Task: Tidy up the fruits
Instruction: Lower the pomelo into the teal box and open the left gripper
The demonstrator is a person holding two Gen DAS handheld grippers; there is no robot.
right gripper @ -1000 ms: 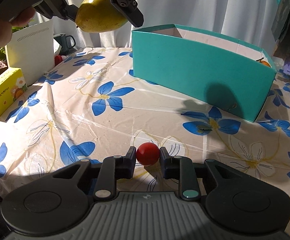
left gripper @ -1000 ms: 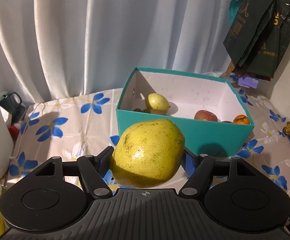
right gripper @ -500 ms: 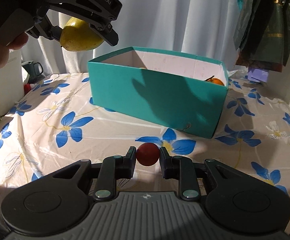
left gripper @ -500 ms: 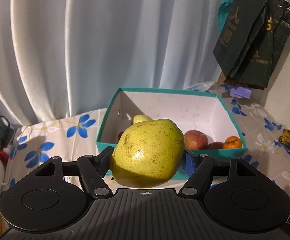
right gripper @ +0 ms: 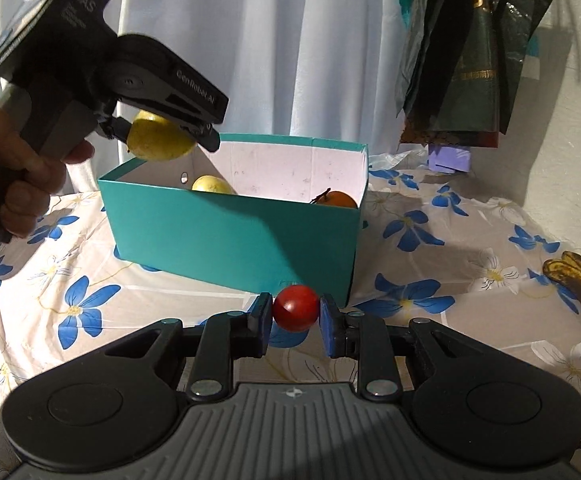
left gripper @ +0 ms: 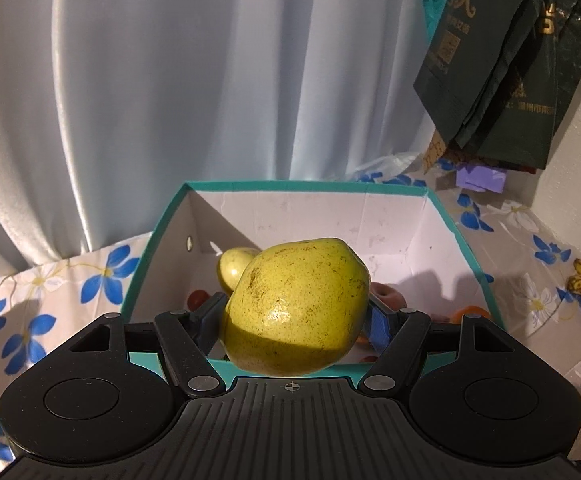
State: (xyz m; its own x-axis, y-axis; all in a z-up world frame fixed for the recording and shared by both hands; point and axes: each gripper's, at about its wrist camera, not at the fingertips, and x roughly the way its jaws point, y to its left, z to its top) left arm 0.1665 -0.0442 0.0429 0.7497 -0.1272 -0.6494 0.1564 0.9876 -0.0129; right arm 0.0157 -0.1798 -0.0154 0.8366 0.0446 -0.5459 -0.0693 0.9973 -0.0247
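Observation:
My left gripper [left gripper: 296,316] is shut on a large yellow-green pear [left gripper: 296,306], held above the near wall of the teal box [left gripper: 310,186]. In the right wrist view the same pear [right gripper: 158,142] hangs in the left gripper [right gripper: 162,136] over the left end of the teal box [right gripper: 230,240]. Inside the box lie a smaller yellow fruit [left gripper: 232,266], a reddish apple [left gripper: 388,294], an orange [right gripper: 336,199] and small red fruits. My right gripper [right gripper: 295,318] is shut on a small red tomato [right gripper: 295,307], raised above the tablecloth in front of the box.
A flowered tablecloth [right gripper: 90,292] covers the table. Spotted bananas [right gripper: 580,282] lie at the right edge. Dark bags [left gripper: 506,64] hang at the upper right by the wall. White curtains [left gripper: 170,80] close off the back. A person's hand [right gripper: 14,184] holds the left gripper's handle.
The left gripper carried the pear forward until it hangs over the box. The right gripper rose with the tomato and swung toward the box, which now stands nearer and more centred.

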